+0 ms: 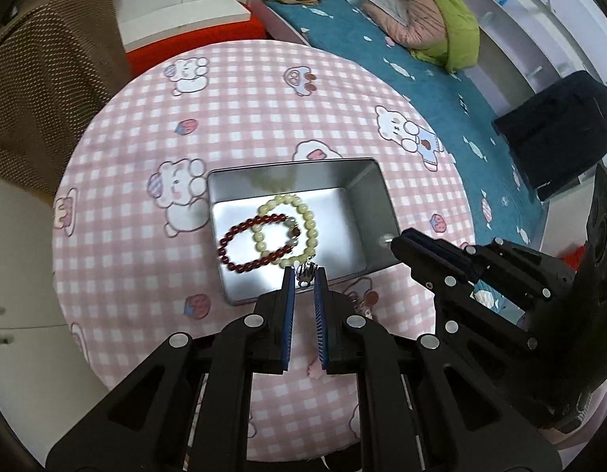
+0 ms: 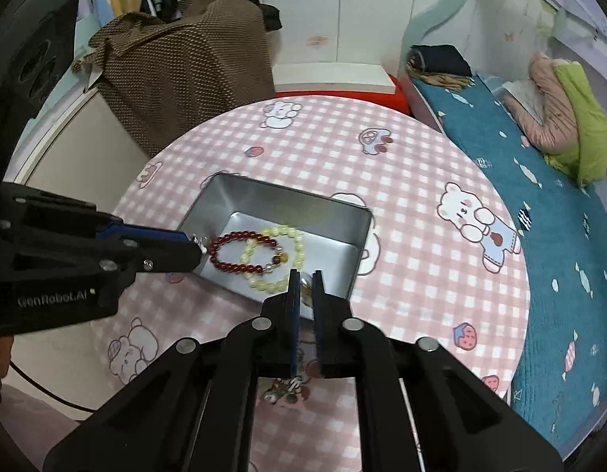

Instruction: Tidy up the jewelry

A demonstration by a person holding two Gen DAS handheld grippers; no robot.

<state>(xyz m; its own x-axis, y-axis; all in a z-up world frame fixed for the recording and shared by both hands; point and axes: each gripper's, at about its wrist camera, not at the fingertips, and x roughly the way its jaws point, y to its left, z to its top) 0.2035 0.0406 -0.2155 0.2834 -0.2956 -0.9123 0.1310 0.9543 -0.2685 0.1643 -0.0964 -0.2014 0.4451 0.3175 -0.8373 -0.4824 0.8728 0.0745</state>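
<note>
- The metal tin (image 1: 376,212) sits open on the round table (image 1: 138,181) with its pink checked, bear-printed cloth; inside lie a dark red bead bracelet (image 1: 240,247) and a pale green bead bracelet (image 1: 303,228), overlapping.
- Left wrist view: the left claw (image 1: 304,275) is clenched on a small silver charm (image 1: 305,273) at its tips, held over the near edge of the tin. More small pieces of jewelry (image 1: 364,301) show just beside its right finger, too small to tell apart.
- Same view: the right claw (image 1: 393,240) comes in from the right, tips together over the tin's right wall, with a tiny shiny piece (image 1: 385,240) at the tips.
- Right wrist view: the right claw (image 2: 306,275) is clenched on a small glinting object, blurred; below its fingers a cluster of little trinkets (image 2: 283,391) hangs or lies, I cannot tell which.
- Only this view shows the left claw (image 2: 201,244) from the side, the silver charm (image 2: 201,240) at its tip by the red bracelet (image 2: 224,253).
- A bed (image 2: 559,267) with a teal cover stands beside the table.
</note>
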